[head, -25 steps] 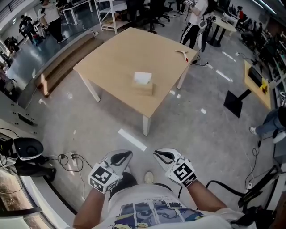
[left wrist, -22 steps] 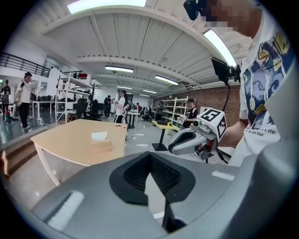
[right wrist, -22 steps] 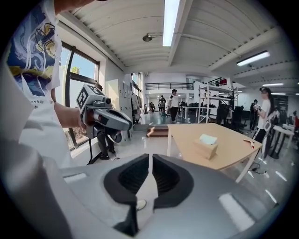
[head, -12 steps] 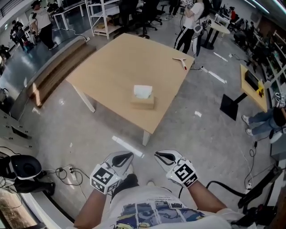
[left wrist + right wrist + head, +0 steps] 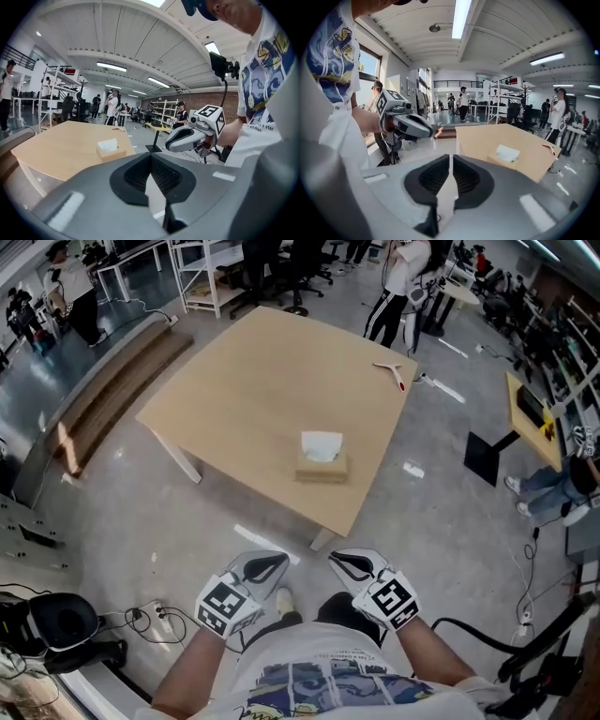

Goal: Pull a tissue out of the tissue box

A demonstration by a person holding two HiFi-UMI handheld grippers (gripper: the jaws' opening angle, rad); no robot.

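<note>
A tan tissue box (image 5: 321,465) with a white tissue (image 5: 322,445) sticking out of its top sits near the front corner of a light wooden table (image 5: 244,381). My left gripper (image 5: 270,563) and right gripper (image 5: 341,562) are held side by side close to my body, well short of the table, over the floor. Both are shut with nothing in them. The left gripper view has the box (image 5: 110,149) ahead on the left and the right gripper (image 5: 187,138) beside it. In the right gripper view the box (image 5: 505,155) lies ahead on the right.
A small red-and-white tool (image 5: 391,371) lies at the table's far right corner. A low wooden platform (image 5: 112,381) runs along the left. Cables and a power strip (image 5: 150,620) lie on the floor at left; a black stand base (image 5: 494,456) sits at right. People stand beyond the table.
The table and tissue box have drawn nearer and shifted right in the head view as I walk toward them. Both grippers travel along, still shut and side by side.
</note>
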